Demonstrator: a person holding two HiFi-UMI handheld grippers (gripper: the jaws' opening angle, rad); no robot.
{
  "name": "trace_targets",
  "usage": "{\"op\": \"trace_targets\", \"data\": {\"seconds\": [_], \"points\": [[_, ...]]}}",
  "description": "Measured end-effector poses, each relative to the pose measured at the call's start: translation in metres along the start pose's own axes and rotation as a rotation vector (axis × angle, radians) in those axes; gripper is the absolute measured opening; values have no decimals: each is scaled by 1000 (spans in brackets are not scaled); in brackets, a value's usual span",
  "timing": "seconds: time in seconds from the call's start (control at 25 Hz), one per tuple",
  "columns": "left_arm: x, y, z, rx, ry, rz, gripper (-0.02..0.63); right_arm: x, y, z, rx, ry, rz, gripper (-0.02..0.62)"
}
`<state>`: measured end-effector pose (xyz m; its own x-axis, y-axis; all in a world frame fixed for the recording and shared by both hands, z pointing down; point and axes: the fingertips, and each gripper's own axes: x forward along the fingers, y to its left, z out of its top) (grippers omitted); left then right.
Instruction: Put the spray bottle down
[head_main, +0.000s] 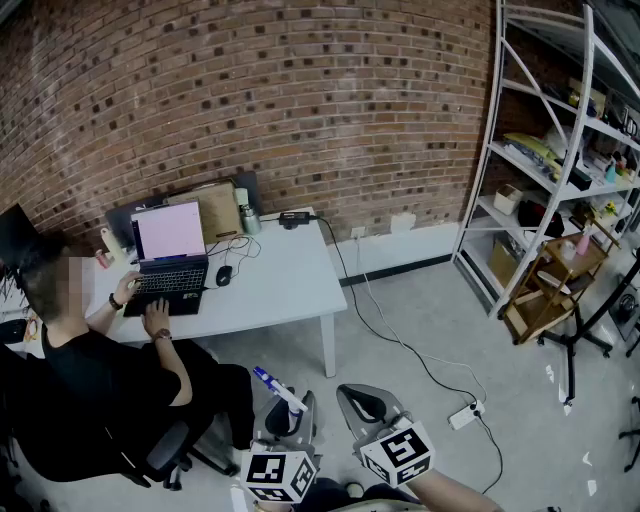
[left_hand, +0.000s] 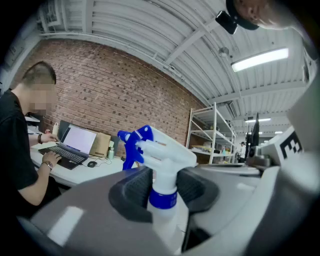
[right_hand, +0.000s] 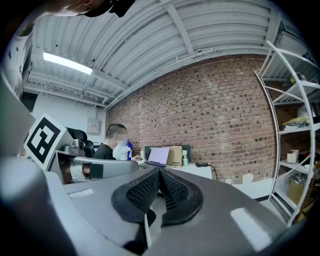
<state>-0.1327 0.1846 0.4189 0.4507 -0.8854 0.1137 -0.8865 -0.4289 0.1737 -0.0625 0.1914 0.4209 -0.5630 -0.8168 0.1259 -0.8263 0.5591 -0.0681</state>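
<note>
A white spray bottle (left_hand: 161, 165) with a blue trigger and blue collar stands upright between the black ribbed pads of my left gripper (left_hand: 165, 190), which is shut on its neck. In the head view the spray bottle (head_main: 277, 388) shows at the bottom centre, its blue nozzle pointing up-left, held by the left gripper (head_main: 290, 420) in the air. My right gripper (head_main: 362, 408) is beside it to the right; in the right gripper view its pads (right_hand: 160, 192) meet with nothing between them. The bottle (right_hand: 122, 150) also shows far left there.
A white table (head_main: 270, 285) by the brick wall carries a laptop (head_main: 168, 255), a mouse, a cardboard box and a small bottle; a seated person (head_main: 90, 370) types there. A white shelf rack (head_main: 560, 150), a wooden cart (head_main: 550, 285), and a floor cable with power strip (head_main: 462, 414) lie to the right.
</note>
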Motion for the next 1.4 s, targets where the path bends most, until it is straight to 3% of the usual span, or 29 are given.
{"op": "trace_targets", "data": {"seconds": [0.52, 1.0, 1.4], "points": [[78, 13, 8, -12, -8, -13, 132, 42, -61, -1, 37, -11, -42, -2], [210, 69, 33, -34, -11, -42, 132, 154, -150, 30, 13, -23, -71, -2], [305, 116, 50, 13, -21, -13, 132, 242, -217, 32, 18, -5, -53, -2]]}}
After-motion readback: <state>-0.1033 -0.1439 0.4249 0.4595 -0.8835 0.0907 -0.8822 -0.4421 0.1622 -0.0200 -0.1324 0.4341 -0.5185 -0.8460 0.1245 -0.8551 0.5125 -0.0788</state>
